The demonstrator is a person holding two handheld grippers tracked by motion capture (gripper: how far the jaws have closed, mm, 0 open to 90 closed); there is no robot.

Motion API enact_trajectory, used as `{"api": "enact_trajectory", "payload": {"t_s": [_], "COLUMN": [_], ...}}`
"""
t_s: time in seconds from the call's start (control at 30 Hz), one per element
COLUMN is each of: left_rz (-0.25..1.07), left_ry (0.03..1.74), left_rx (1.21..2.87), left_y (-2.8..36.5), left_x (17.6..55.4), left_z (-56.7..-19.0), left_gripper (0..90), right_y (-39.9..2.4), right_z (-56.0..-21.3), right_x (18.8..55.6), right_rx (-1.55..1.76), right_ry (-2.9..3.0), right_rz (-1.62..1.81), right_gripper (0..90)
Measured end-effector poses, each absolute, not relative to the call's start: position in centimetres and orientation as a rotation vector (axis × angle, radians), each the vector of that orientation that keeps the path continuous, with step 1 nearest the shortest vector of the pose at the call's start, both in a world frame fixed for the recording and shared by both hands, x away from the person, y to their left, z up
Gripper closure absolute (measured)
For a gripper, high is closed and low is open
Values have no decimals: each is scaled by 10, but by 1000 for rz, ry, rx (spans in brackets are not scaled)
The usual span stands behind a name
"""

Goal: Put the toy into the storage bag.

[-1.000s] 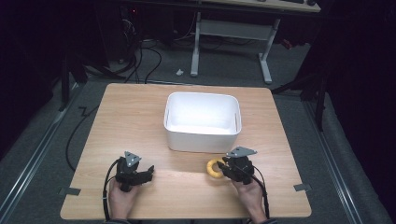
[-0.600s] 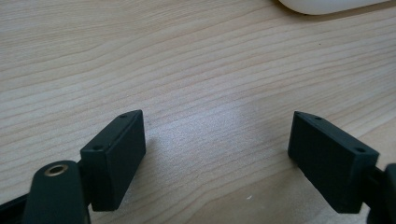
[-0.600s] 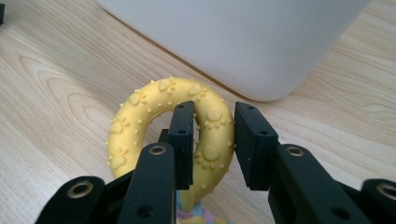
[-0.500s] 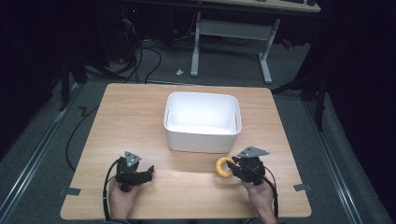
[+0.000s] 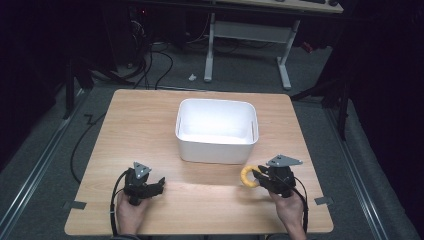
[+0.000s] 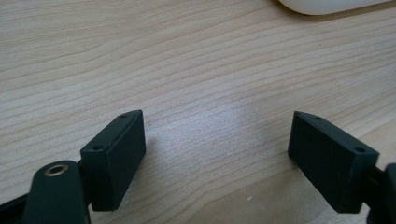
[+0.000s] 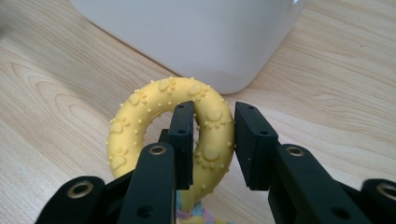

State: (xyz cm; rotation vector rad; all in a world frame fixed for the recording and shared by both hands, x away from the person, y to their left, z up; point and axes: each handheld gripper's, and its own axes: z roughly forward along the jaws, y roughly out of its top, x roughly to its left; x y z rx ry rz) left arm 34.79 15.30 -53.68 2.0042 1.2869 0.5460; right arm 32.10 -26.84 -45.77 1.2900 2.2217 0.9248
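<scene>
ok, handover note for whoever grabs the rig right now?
Right claw: shut on the yellow ring toy, gripping one side of the ring, lifted just off the table in front of the white bin.
Left claw: open, nothing in it, low over bare wood at the near left.
Done: toy picked up.
Left: likely carry it over the bin's near wall and drop it in; the bin looks empty.

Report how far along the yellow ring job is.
Done: the right gripper has clamped the yellow ring, one jaw through its hole. In hand: the ring hangs beside the white bin. Left, probably: carrying it over the rim and dropping it inside. The left gripper rests open.
</scene>
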Motion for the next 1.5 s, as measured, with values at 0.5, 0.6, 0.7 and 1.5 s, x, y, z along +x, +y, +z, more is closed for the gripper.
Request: {"api": "enact_trajectory", "payload": {"t_s": [0.5,0.6,0.7,1.5], "left_rz": [546,546,546,546], "left_ry": [1287,1287,1287,1287], "left_rx": [2004,2004,2004,2004], "left_y": [153,153,153,153], "left_x": [348,348,348,348], "left_z": [-537,-537,-537,-537], "left_gripper": [194,194,194,194], "right_y": [-291,-294,-296,-289], "right_z": [-423,-418,-413,-365], "right_x": [325,325,327,354], "right_rx": [1283,1281,1282,1219], "right_ry": [2178,2177,2177,2176], "right_rz": [942,953,964,1001], "right_gripper": [701,701,701,701]}}
